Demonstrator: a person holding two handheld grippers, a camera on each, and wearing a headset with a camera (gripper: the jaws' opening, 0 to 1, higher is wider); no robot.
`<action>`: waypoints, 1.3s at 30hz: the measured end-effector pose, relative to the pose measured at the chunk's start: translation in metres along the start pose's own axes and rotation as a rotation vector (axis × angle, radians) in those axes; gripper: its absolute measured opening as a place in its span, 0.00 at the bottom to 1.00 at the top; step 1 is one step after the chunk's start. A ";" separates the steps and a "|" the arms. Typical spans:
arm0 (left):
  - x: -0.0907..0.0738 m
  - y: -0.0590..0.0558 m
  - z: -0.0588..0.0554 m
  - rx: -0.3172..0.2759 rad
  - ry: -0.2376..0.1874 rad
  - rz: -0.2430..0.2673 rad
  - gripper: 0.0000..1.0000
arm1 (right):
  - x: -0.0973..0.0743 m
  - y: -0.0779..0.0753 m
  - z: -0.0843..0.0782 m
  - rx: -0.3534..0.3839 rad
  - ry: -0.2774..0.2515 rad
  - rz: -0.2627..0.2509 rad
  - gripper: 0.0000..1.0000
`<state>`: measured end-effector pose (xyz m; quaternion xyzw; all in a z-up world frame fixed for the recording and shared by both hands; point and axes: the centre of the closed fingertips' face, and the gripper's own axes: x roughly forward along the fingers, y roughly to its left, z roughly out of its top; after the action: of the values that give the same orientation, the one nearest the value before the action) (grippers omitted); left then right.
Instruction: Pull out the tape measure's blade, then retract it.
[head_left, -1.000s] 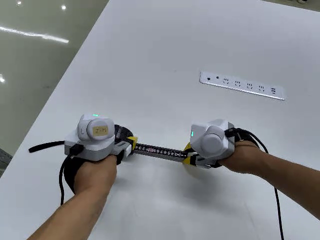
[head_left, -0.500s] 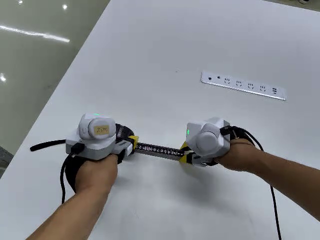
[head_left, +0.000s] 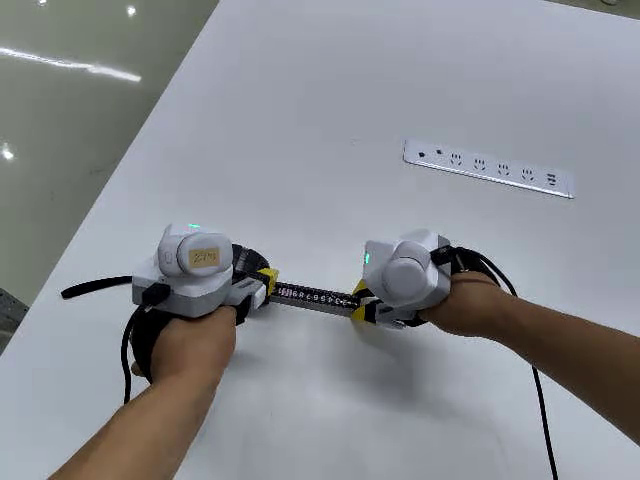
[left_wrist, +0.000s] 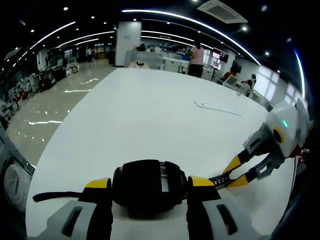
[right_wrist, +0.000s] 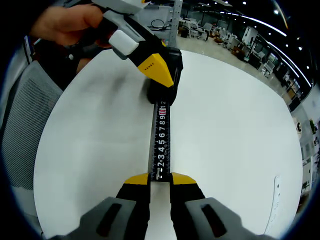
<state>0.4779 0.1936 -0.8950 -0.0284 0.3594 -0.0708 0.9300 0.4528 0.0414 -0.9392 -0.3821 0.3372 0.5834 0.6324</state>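
Note:
A black tape measure case (left_wrist: 148, 183) sits between the yellow-tipped jaws of my left gripper (left_wrist: 149, 182), which is shut on it; in the head view the case (head_left: 247, 268) lies at the left on the white table (head_left: 330, 90). Its dark blade (right_wrist: 161, 143) with white numerals runs out toward my right gripper (right_wrist: 160, 178), whose jaws are shut on the blade's end. In the head view the blade (head_left: 312, 297) spans the short gap between the left gripper (head_left: 258, 287) and the right gripper (head_left: 358, 304). A black strap (left_wrist: 55, 195) trails from the case.
A white power strip (head_left: 488, 167) lies flat on the table at the far right. The table's left edge (head_left: 120, 180) drops to a glossy floor. Black cables (head_left: 535, 400) trail from the grippers. People stand far off in the left gripper view.
My right gripper has moved left toward the left gripper, so the exposed length of blade between them is shorter. The left gripper and the case have stayed put.

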 end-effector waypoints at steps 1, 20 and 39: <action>0.000 0.000 0.000 0.000 0.000 0.000 0.56 | 0.000 0.000 0.000 0.001 0.000 0.002 0.14; 0.002 0.001 0.000 -0.001 0.002 -0.001 0.56 | 0.007 -0.001 0.011 -0.005 -0.012 0.003 0.14; 0.003 0.002 0.001 0.002 0.001 -0.003 0.56 | 0.013 -0.002 0.023 -0.003 -0.030 0.003 0.14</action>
<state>0.4810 0.1952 -0.8964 -0.0280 0.3600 -0.0727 0.9297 0.4557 0.0677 -0.9393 -0.3739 0.3275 0.5905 0.6359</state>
